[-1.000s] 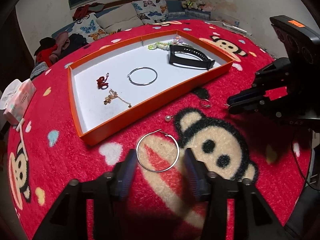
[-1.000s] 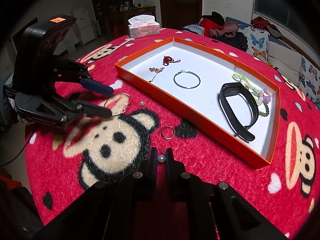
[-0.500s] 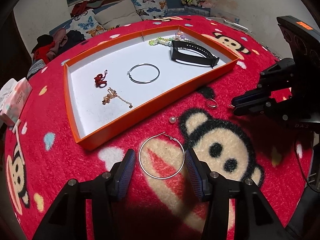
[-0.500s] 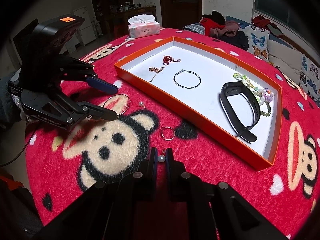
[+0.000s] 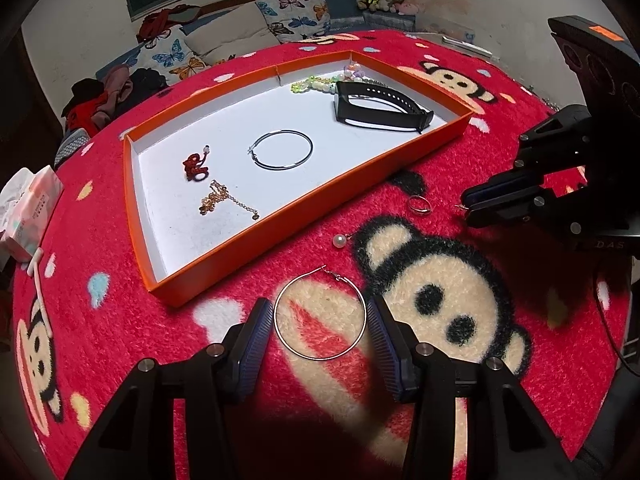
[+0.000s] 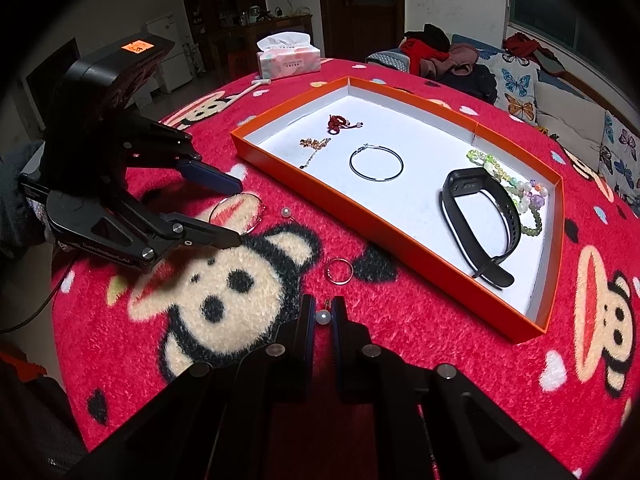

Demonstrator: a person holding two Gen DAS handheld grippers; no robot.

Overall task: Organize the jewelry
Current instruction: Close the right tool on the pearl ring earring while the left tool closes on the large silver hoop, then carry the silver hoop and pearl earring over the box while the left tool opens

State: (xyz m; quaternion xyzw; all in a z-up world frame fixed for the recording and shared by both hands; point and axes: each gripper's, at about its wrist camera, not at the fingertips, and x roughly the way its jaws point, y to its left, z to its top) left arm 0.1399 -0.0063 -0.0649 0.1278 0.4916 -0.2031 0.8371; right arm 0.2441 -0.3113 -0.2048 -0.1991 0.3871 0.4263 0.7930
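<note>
My left gripper (image 5: 316, 312) hangs low over the red monkey cloth. A thin silver hoop earring (image 5: 320, 358) lies flat between its blue pads. The jaws are closing, and the pads stand just off the wire. My right gripper (image 6: 322, 308) is shut on a pearl earring (image 6: 322, 317), lifted a little off the cloth. A second pearl earring (image 5: 339, 241) and a small ring (image 5: 413, 204) lie loose on the cloth. Behind them, the orange tray (image 5: 280, 232) holds another hoop (image 5: 280, 167), a black band (image 5: 380, 122), a bead bracelet (image 5: 320, 85), a red knot (image 5: 194, 168) and a gold chain (image 5: 218, 200).
A tissue box (image 5: 28, 216) and a white stick (image 5: 38, 280) sit at the table's left edge. Behind the round table a sofa carries butterfly cushions (image 5: 300, 20) and piled clothes (image 5: 104, 100). A cable trails from each gripper body.
My left gripper has crept forward, so the hoop lies deeper between its pads, and the gap has narrowed a little. The right gripper has kept still with the pearl.
</note>
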